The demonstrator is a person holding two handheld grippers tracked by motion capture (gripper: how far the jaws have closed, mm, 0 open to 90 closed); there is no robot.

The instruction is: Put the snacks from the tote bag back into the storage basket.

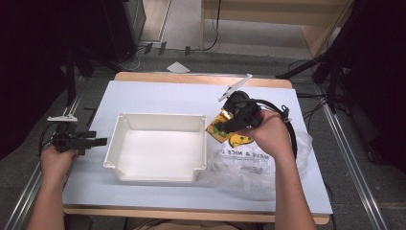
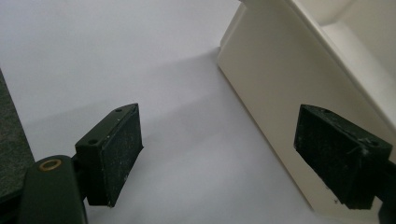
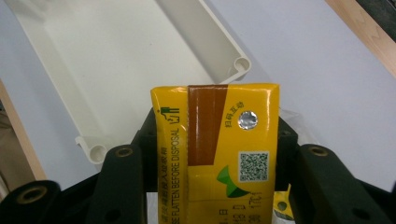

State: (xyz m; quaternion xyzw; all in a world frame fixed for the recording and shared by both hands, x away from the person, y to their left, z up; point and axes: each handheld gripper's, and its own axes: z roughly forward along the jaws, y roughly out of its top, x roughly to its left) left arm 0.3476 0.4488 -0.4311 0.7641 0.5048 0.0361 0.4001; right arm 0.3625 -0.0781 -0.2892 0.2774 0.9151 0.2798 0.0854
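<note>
Forearms: two, entering from the bottom edge of the high view, one at lower left and one at lower right.
Right gripper (image 3: 212,154): its two black jaws are pinched on the sides of a yellow drink carton (image 3: 215,154); in the high view this gripper (image 1: 225,125) sits right of centre, just past the tray's right wall.
Carton count: one, yellow with a brown stripe, a foil straw spot and a QR code on the face that shows in the right gripper view.
Carton place: centre to lower centre of the right gripper view, held clear of the table; in the high view the carton (image 1: 219,127) hangs beside the tray's upper right corner, tilted.
Left gripper (image 2: 219,156): jaws spread wide, nothing between them, touching nothing; in the high view it (image 1: 98,141) is at mid left, pointing at the tray's left wall.
Tray count: one cream plastic tray (image 1: 125,125), centre of the high view, with nothing lying in it.
Tray in gripper views: its outer wall (image 2: 271,79) fills the right side of the left gripper view; its corner (image 3: 229,51) lies above the carton in the right gripper view.
Bag count: one clear plastic bag (image 1: 244,167) with dark print, crumpled at lower right of the tray, under the right hand.
Table (image 1: 158,93): one, white-topped with a wooden edge.
</note>
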